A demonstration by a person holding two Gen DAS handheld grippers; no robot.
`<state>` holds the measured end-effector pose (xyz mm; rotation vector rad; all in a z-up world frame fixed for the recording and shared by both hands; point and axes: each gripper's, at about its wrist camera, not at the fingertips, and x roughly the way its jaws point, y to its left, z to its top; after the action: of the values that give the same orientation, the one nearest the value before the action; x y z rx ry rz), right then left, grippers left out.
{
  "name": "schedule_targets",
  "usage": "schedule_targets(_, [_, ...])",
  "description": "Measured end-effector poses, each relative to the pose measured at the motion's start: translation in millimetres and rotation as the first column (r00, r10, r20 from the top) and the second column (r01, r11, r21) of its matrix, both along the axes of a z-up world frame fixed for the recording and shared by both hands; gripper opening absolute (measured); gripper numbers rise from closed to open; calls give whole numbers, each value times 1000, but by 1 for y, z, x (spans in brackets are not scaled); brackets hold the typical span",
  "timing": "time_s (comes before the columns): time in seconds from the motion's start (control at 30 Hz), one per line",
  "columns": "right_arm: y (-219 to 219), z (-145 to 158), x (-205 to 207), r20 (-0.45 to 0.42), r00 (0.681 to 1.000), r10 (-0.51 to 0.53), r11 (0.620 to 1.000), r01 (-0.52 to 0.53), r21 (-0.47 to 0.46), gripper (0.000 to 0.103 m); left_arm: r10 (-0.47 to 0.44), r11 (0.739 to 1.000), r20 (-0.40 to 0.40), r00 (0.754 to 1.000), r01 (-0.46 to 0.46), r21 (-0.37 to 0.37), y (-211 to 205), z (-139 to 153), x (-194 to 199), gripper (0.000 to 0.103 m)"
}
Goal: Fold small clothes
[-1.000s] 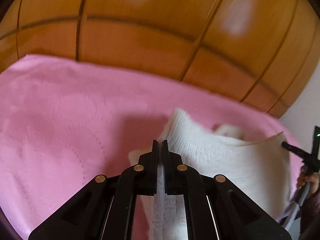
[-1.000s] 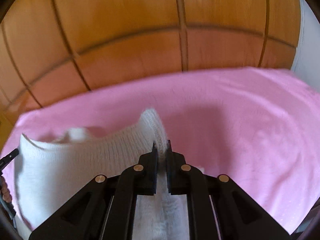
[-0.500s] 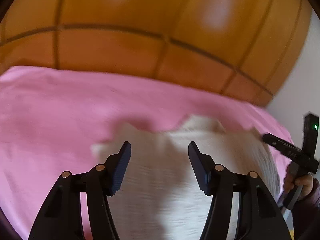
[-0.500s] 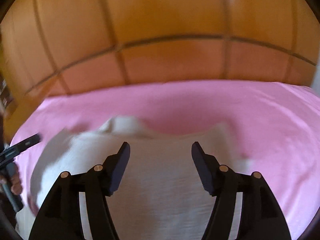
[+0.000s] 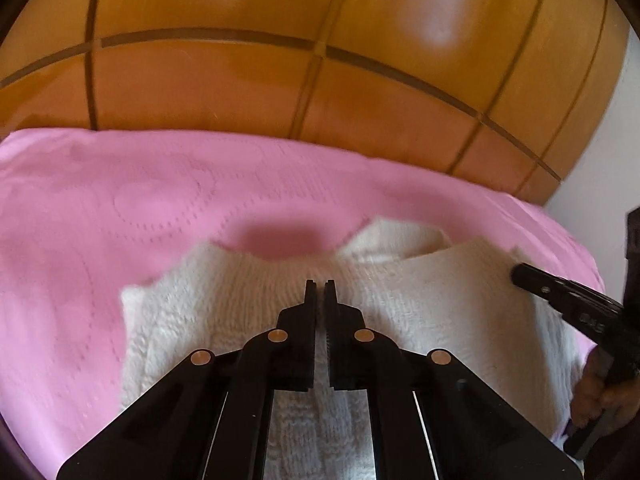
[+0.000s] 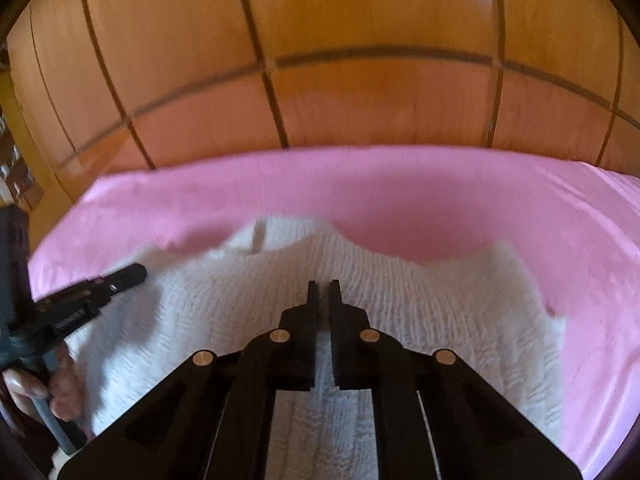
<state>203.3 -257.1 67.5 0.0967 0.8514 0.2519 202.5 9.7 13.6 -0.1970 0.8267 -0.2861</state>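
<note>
Nearest you, both sets of fingers are drawn together with only a slit between, holding nothing: left gripper (image 5: 319, 282), right gripper (image 6: 323, 282). Directly beneath and ahead lies the white knitted garment (image 5: 420, 304), flat on the pink bed cover (image 5: 140, 200), long axis running left-right, neckline pointing far toward the wooden panelling (image 6: 360, 92).

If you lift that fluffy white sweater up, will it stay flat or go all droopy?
Probably droopy: the white sweater is soft knit, and its top edge already sags and bunches on the pink blanket. It looks light for its size. The fuzzy weave should not slip easily between the fingers.
</note>
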Motion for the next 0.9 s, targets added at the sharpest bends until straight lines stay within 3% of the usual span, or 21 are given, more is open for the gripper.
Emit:
schedule_targets(0.1, [7, -13, 11, -25, 999, -24, 999, 23, -42, 5, 20, 997, -10, 1000, -19, 75, -10, -12, 13, 3])
schedule_targets(0.17, [11, -39, 19, -102, 994, -45, 995, 36, -89, 5, 61, 986, -57, 996, -51, 159, -12, -34, 20, 0])
schedule_targets(0.27, [12, -50, 17, -92, 993, -68, 993, 59, -105, 9, 78, 986, -72, 994, -67, 151, -8, -38, 20, 0])
schedule_targets(0.3, [12, -48, 15, -87, 993, -75, 992, 66, -103, 15, 84, 986, -70, 994, -73, 149, -6, -32, 17, 0])
schedule_targets(0.33, [11, -46, 13, -80, 994, -79, 992, 71, -103, 28, 82, 986, -65, 995, -71, 151, -6, -28, 13, 0])
schedule_targets(0.37, [7, -42, 9, -73, 994, -84, 992, 76, -103, 35, 82, 985, -55, 995, -73, 157, -5, -24, 9, 8])
schedule_targets(0.4, [4, -37, 4, -56, 994, -93, 991, 87, -100, 47, 85, 984, -45, 995, -77, 162, -5, -20, 3, 17])
schedule_targets(0.43, [0, -32, -2, -46, 994, -96, 992, 91, -92, 59, 84, 984, -32, 996, -78, 160, -3, -16, -7, 41])
schedule_targets(0.47, [-2, -26, -9, -31, 995, -98, 992, 95, -83, 63, 82, 985, -18, 996, -79, 151, -1, -11, -17, 65])
schedule_targets(0.5, [-6, -21, -20, -13, 994, -105, 992, 104, -76, 68, 82, 987, 1, 997, -81, 137, 0, -8, -25, 72])
schedule_targets(0.57, [-10, -17, -30, -5, 994, -106, 992, 106, -67, 70, 90, 988, 38, 995, -94, 120, 4, -3, -46, 74])
schedule_targets(0.73, [-33, -14, -68, -10, 996, -92, 995, 92, -31, 80, 93, 989, 43, 995, -97, 108, 14, -8, -91, 74])
schedule_targets(0.83, [-54, -21, -86, -16, 993, -121, 991, 119, -64, 83, 97, 973, 27, 995, -100, 206, 18, -23, -104, 75])
schedule_targets(0.9, [-77, -34, -90, -54, 983, -178, 982, 173, -81, 83, 121, 975, -16, 993, -115, 191, 28, -33, -103, 76])
